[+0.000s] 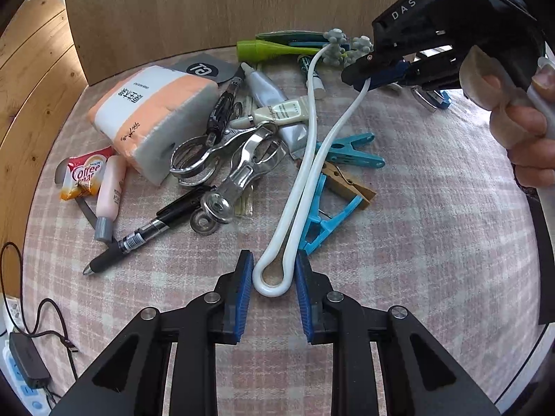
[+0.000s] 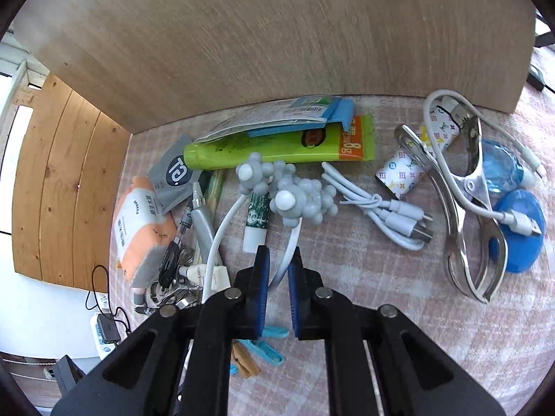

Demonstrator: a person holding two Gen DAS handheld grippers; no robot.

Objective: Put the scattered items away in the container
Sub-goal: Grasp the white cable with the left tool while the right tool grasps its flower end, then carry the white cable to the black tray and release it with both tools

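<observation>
We note the white looped flexible band (image 1: 305, 173) lies lengthwise across the bench (image 1: 433, 225): right hand-held gripper (image 1: 364, 81) clamped on its far strand, left hand-held gripper (image 1: 272, 277) part-open around the near loop (pads apparently not pressing)

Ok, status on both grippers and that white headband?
Right gripper shut on white plastic headband. Left gripper brackets its loop, pads not touching. Blue clothespin beneath. Container unseen.
</observation>
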